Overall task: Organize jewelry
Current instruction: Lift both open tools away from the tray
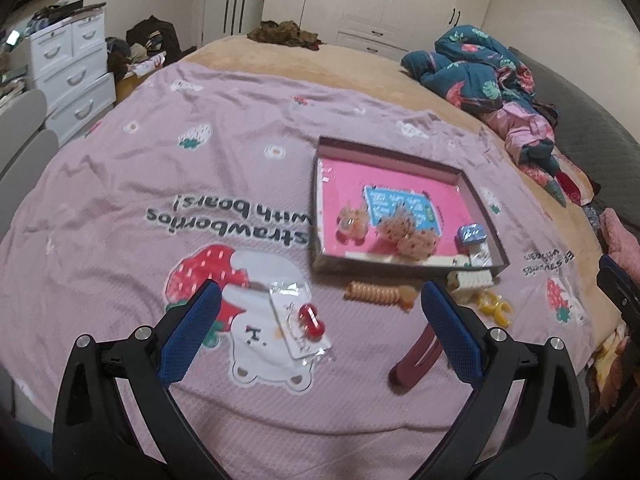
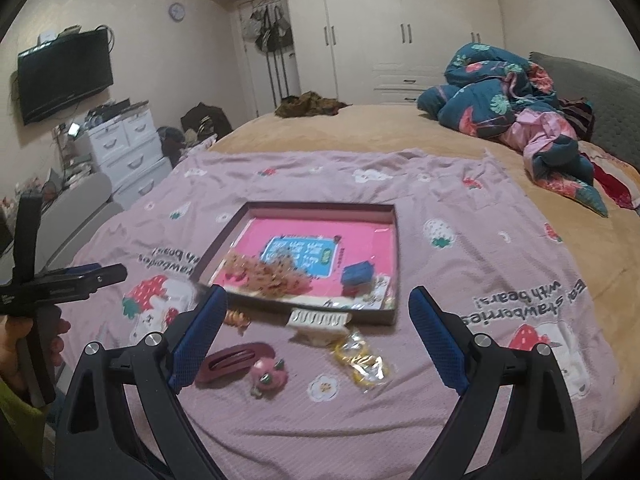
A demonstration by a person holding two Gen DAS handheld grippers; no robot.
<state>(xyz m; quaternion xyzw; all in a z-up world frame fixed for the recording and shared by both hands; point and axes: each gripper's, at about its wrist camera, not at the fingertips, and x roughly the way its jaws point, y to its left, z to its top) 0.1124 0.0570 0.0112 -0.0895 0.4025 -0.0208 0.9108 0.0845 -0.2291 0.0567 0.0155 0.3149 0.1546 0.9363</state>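
Observation:
A shallow pink-lined box (image 1: pixel 486 216) (image 2: pixel 396 248) lies on the pink blanket and holds several fuzzy hair pieces (image 1: pixel 404 234) (image 2: pixel 272 274) and a small blue case (image 1: pixel 472 234) (image 2: pixel 358 274). My left gripper (image 1: pixel 320 304) is open and empty above a clear packet with a red clip (image 1: pixel 310 318). An orange spiral tie (image 1: pixel 374 294), a maroon hair clip (image 1: pixel 414 360) (image 2: pixel 234 362), a cream claw clip (image 2: pixel 318 322) and a yellow packet (image 2: pixel 360 358) lie in front of the box. My right gripper (image 2: pixel 318 306) is open and empty above a pink strawberry clip (image 2: pixel 270 376).
A bundled blue floral quilt (image 2: pixel 516 96) lies at the bed's far right. White drawers (image 2: pixel 128 152) and a wall TV (image 2: pixel 64 74) stand left of the bed. The left gripper's body (image 2: pixel 60 284) shows at the right wrist view's left edge.

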